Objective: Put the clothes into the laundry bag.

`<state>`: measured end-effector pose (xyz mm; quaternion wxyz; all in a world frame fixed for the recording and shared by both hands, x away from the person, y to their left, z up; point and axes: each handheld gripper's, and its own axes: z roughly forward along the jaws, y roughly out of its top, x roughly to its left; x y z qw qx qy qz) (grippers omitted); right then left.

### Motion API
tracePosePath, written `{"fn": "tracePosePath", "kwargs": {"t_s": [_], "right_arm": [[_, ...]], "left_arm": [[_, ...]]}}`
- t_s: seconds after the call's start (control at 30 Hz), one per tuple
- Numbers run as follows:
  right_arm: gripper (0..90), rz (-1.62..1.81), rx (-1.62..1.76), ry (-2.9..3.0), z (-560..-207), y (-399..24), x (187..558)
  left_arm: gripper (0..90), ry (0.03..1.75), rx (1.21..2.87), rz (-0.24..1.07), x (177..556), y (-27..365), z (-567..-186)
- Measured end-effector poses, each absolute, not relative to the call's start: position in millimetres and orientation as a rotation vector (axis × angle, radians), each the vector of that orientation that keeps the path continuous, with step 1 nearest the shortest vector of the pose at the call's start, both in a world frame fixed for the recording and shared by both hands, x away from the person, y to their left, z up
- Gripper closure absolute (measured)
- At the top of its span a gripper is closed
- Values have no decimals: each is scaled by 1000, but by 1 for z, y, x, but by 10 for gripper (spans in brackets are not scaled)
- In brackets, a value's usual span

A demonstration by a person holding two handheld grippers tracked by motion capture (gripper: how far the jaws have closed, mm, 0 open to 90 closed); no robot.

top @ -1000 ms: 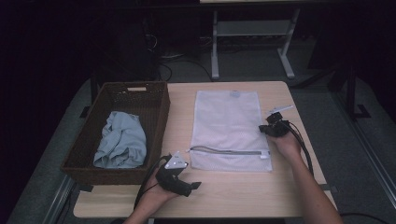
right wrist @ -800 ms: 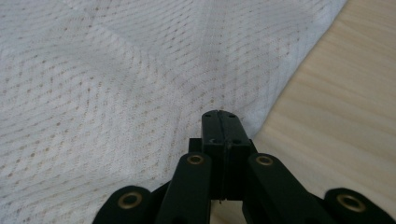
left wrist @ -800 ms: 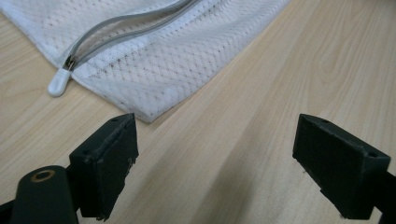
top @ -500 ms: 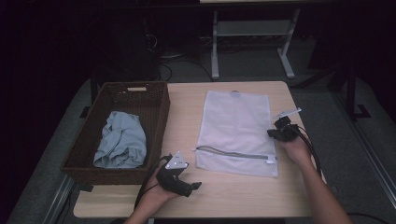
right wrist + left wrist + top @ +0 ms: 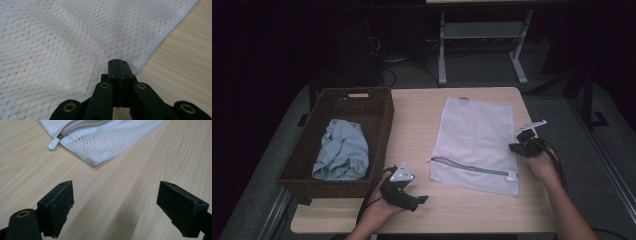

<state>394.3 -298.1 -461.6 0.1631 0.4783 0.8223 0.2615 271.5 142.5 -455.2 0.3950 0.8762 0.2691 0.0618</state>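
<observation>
Pinching the right edge of the white zippered mesh laundry bag (image 5: 477, 142), the right tongs (image 5: 518, 148) held it flat on the wooden table (image 5: 412, 120); the left tongs (image 5: 419, 201) rested spread nearby. Judging by the light-blue crumpled cloth (image 5: 341, 155) in the brown wicker basket (image 5: 382, 125), bagging remained undone.

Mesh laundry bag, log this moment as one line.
right gripper shut on mesh laundry bag edge | left gripper open, near zipper pull | cloth in basket
</observation>
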Motion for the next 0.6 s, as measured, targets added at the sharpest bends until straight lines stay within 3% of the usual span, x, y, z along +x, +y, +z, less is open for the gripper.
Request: {"fn": "tracePosePath", "kwargs": {"t_s": [0.6], "right_arm": [[894, 678, 1405, 2315, -460, -332, 369]], "left_arm": [[135, 683, 2223, 157, 272, 142, -455]]}}
